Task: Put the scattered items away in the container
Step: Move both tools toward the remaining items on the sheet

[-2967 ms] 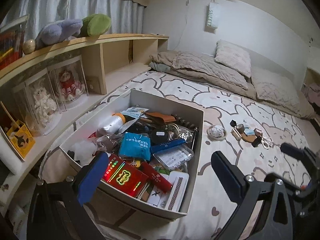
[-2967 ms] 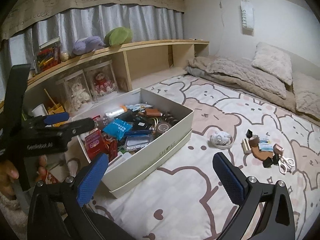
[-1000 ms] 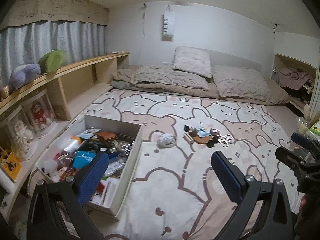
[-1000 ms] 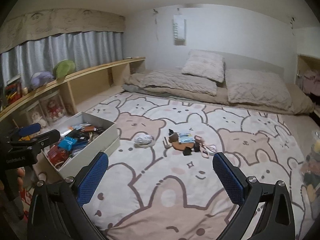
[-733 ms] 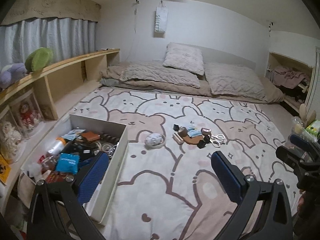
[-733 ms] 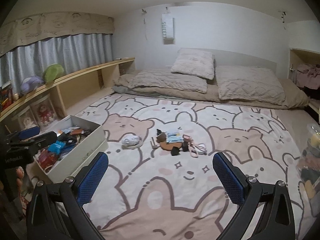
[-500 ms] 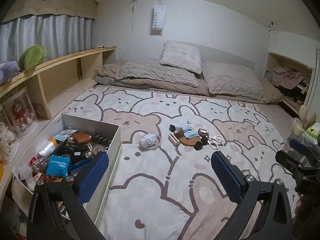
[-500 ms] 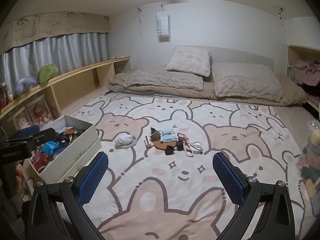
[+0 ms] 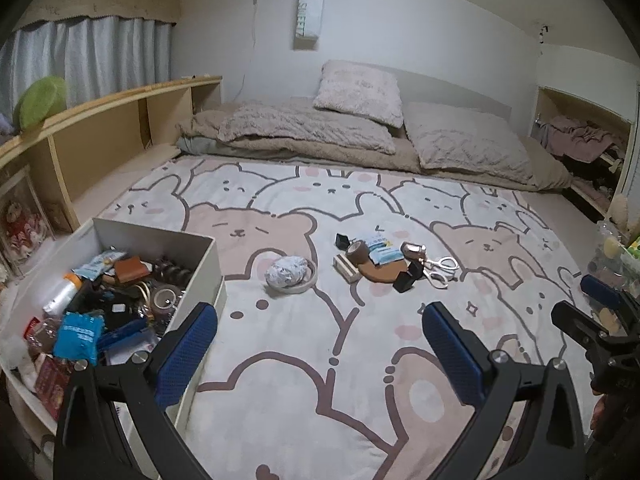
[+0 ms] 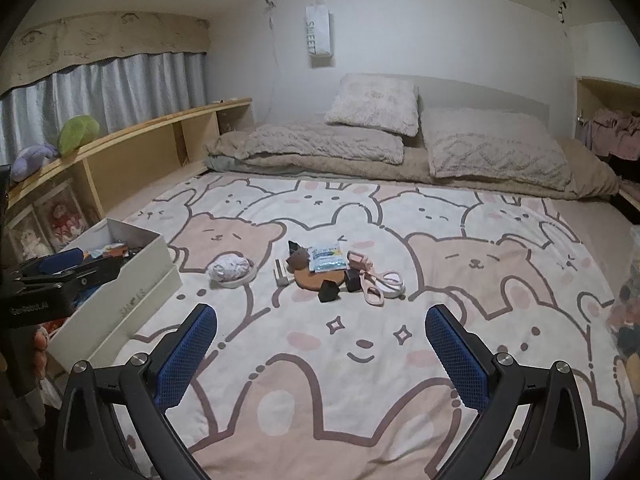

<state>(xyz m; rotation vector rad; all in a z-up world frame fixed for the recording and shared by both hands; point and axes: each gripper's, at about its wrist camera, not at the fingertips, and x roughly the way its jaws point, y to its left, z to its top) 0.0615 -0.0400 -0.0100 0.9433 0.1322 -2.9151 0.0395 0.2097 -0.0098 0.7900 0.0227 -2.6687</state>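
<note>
Sitting at the left, the white box [image 9: 208, 258] brims with clutter; rightward on the bear-print blanket [image 9: 320, 360] lie a crumpled wad in a ring [image 9: 290, 273], tape roll [image 9: 357, 251], packet [image 9: 383, 249] and scissors [image 9: 440, 270] (bunched together). Left gripper [image 9: 320, 344] and right gripper [image 10: 322, 346] hover spread wide, empty.

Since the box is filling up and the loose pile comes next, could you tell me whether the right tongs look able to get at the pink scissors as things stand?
Probably yes. The right tongs are open and empty, and only bare blanket lies between them and the pink scissors, which sit at the pile's near edge with nothing on top.
</note>
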